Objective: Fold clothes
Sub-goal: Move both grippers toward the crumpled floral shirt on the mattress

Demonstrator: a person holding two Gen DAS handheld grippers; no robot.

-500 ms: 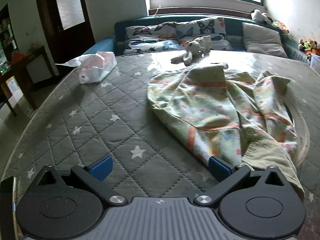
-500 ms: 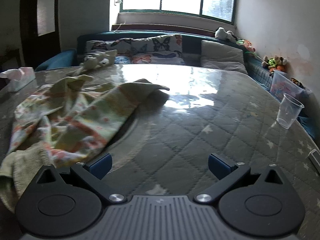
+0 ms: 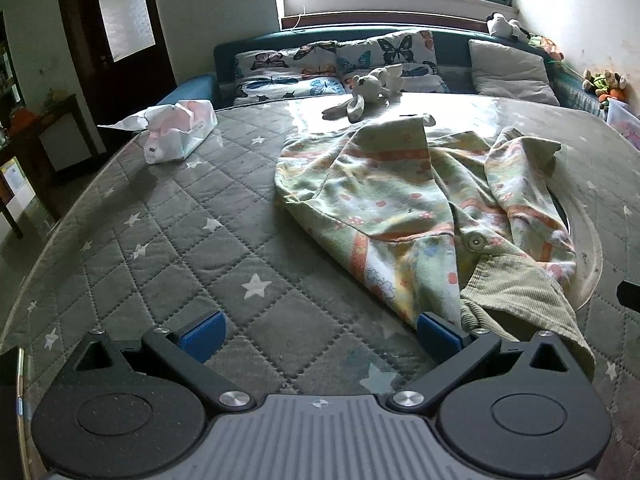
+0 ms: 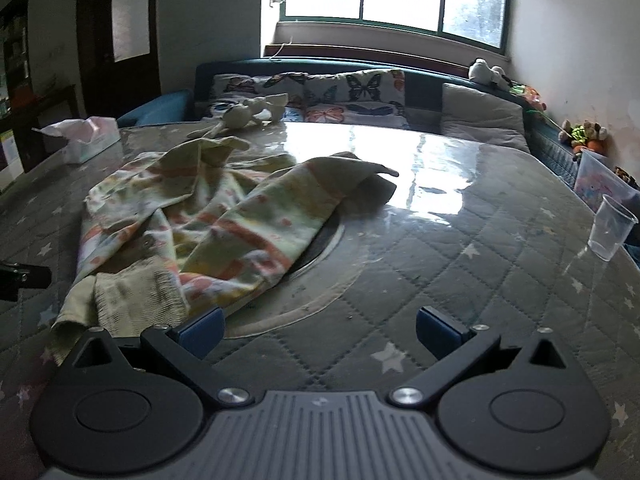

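Floral garment (image 3: pixel 392 204) beside left claw (image 3: pixel 320 334)

We see lots of bare table (image 3: pixel 168 248) on the left. The crumpled garment (image 3: pixel 404 200) blocks the middle, and a plastic cup (image 4: pixel 610 227) stands far right.

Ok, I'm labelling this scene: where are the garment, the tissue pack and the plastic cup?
garment (image 3: pixel 384 200), left wrist view, on its patterned middle.
tissue pack (image 3: pixel 180 136), left wrist view, on its front.
plastic cup (image 4: pixel 610 228), right wrist view, on its wall.
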